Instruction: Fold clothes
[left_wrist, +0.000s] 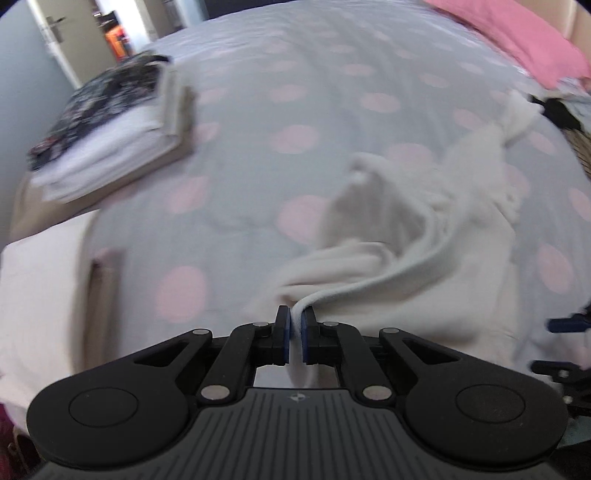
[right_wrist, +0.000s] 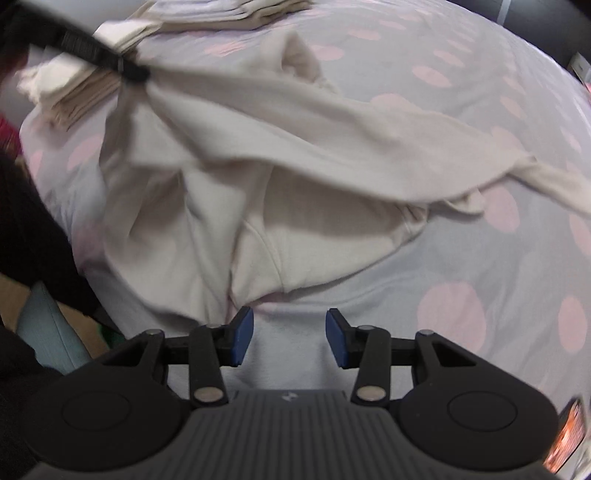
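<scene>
One cream garment (right_wrist: 280, 155), seemingly a sweatshirt, lies crumpled and partly spread on the dotted bedcover (left_wrist: 295, 140), and serves as the landmark for all that follows. At its near hem edge, the left gripper (left_wrist: 294, 326) has its blue pads closed together on a fold of the fabric; in the right wrist view the same tool appears as a dark bar at the garment's far left corner (right_wrist: 136, 74), with cloth drawn taut away from it. Just short of the garment's near edge, the right gripper (right_wrist: 290, 338) hovers over bare bedcover with its fingers (right_wrist: 243, 334) apart and nothing between them. One sleeve (right_wrist: 561, 184) trails off to the garment's right. Beyond the garment's far left corner sits a stack of folded clothes (left_wrist: 110, 136), topped by a dark patterned item; a pink pillow (left_wrist: 517, 33) lies beyond its far right.

Judged step: spreading or drawing out the garment, held by one corner. Next move, as judged: the free tool takes a second edge near it, so the cloth can be flattened or folded over. Motion blur obscures finer creases.
</scene>
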